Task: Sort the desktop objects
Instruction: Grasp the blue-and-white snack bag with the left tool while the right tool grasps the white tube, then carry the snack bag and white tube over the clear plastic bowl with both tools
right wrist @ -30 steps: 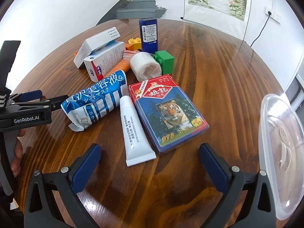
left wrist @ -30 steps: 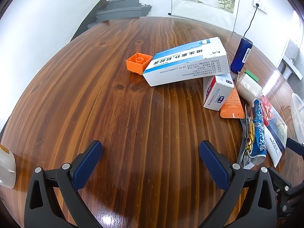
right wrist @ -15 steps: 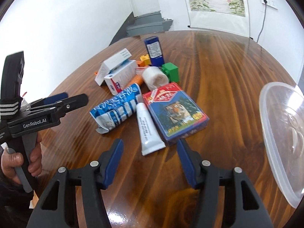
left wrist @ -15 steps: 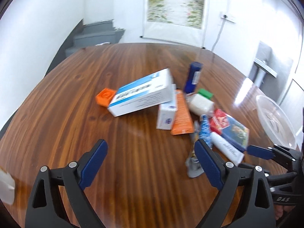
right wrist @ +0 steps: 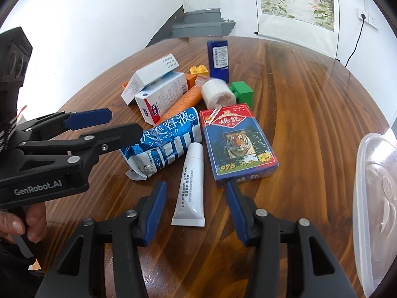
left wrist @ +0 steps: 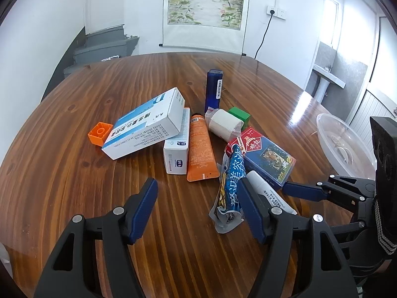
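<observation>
The white plastic tube (right wrist: 190,183) is seen flat on the brown wooden table (right wrist: 310,94), between the closing right tongs (right wrist: 196,211), untouched, flanked by blue sachet (right wrist: 163,141) and tiger card box (right wrist: 237,144). The left tongs (left wrist: 197,208) are closing, empty.

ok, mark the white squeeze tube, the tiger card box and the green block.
white squeeze tube (right wrist: 191,181), right wrist view, mid body.
tiger card box (right wrist: 238,144), right wrist view, top face.
green block (right wrist: 242,92), right wrist view, top face.
</observation>
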A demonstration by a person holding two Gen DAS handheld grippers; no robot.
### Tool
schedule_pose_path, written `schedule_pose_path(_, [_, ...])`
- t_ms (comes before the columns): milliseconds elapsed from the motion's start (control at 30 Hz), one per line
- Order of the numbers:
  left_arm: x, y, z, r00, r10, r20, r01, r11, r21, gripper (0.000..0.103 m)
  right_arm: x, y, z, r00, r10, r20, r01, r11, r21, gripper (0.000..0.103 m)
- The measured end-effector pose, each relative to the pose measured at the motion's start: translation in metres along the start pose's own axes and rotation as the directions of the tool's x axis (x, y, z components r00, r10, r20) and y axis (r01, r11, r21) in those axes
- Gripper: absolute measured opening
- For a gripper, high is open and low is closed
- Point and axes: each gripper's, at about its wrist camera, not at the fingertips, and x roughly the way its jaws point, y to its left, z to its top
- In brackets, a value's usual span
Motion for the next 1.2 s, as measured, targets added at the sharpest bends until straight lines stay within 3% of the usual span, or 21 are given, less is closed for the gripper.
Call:
schedule_pose_path(200, [-0.001,0.001,-0.001,1.000,-0.014,0.004,0.014,1.000,0.004,0.070,0.004,0.009,0.000,0.999,-0.049,-0.013,0.049,0.997,-0.052,0.041])
schedule_pose_path(333, [-0.005,-0.007,0.001,0.999,-0.031,0.011,0.031,0.999,0.030,0.070,0.005,0.009,-0.001,0.996,-0.093,-0.014,0.092,0.994,-0.066,0.027])
schedule_pose_path(733, [0.022,-0.027,0.005,0.999,-0.027,-0.039,0.031,0.995,0.091,0.070,-0.023,-0.013,-0.017,0.998,-0.019,0.060,0.015,0.998,0.063,0.026])
schedule_pose_path(800, [0.027,-0.029,0.004,0.998,-0.024,-0.054,0.029,0.995,0.095,0.066,-0.029,-0.017,-0.020,0.997,-0.010,0.079,0.003,0.996,0.086,0.026])
schedule_pose_path(933, [0.040,-0.031,0.001,0.995,-0.033,-0.093,0.042,0.995,0.090,0.045,-0.037,-0.019,-0.025,0.996,0.006,0.092,-0.016,0.994,0.106,0.026])
schedule_pose_path(1200, [0.045,-0.029,-0.001,0.991,-0.071,-0.111,0.080,0.994,0.077,0.032,-0.031,-0.023,-0.025,0.999,-0.021,0.045,0.016,0.995,0.097,0.026])
